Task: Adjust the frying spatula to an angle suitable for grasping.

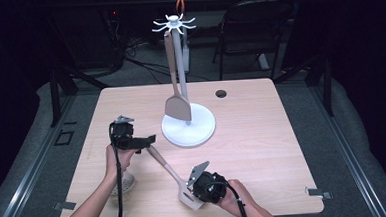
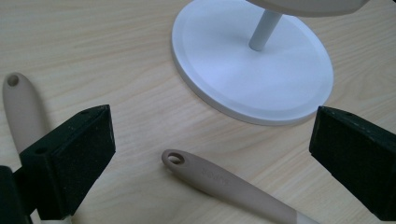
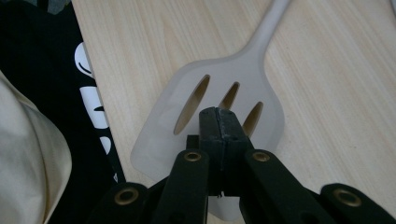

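A slotted turner (image 1: 165,166) lies flat on the wooden table (image 1: 262,135), its beige handle (image 2: 219,179) pointing at a white utensil stand (image 1: 188,127). My left gripper (image 1: 150,139) hovers open over the handle's holed end, with one jaw on each side of it in the left gripper view (image 2: 212,135). My right gripper (image 3: 223,122) is shut, its tips over the turner's pale slotted blade (image 3: 159,130) at the near table edge (image 1: 191,193). I cannot tell whether the tips touch the blade. A solid beige spatula (image 1: 177,107) hangs from the stand's top hooks.
A second beige utensil, a slotted spoon (image 1: 128,183), lies under my left hand; its handle (image 2: 18,105) runs behind the left jaw. The stand's round base (image 2: 252,74) sits just beyond the handle ends. A cable hole (image 1: 221,93) marks the far table. Dark printed fabric (image 3: 88,107) hangs at the near edge.
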A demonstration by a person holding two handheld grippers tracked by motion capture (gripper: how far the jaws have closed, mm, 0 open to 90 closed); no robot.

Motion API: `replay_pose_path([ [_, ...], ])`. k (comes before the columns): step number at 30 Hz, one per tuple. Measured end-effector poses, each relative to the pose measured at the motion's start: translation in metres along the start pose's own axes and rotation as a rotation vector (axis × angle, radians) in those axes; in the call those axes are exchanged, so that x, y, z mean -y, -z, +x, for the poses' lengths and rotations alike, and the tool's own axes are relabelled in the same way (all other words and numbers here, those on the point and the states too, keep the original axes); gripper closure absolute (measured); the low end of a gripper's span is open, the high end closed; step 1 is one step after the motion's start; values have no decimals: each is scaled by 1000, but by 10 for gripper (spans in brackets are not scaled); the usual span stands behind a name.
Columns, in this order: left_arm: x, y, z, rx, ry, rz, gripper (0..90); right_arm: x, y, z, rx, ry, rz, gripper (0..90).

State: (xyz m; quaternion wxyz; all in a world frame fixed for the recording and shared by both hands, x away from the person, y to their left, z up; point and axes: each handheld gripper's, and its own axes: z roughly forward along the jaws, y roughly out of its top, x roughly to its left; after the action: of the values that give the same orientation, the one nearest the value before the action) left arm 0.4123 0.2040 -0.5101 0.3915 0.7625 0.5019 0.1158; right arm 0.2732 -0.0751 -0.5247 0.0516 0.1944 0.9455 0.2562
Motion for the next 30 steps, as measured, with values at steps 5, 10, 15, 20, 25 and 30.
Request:
replay_pose_path([
  [5, 1, -4, -2, 9, -6, 25, 7, 4, -8, -1, -20, -17, 29, 900],
  [10, 3, -5, -6, 6, -14, 34, 4, 8, -26, -2, -36, -13, 80, 900],
  [15, 7, -7, -7, 4, -5, 48, 3, 8, -26, -3, -36, -19, 84, 900],
  [20, 13, -7, -6, -6, 32, 68, 5, 8, -26, -1, -34, -20, 84, 899],
  [25, 18, -10, -9, 13, 45, 86, 36, 8, -26, -1, -33, -13, 87, 896],
  [30, 20, -17, -13, 16, 52, 108, 125, 8, -26, -1, -33, -7, 87, 892],
])
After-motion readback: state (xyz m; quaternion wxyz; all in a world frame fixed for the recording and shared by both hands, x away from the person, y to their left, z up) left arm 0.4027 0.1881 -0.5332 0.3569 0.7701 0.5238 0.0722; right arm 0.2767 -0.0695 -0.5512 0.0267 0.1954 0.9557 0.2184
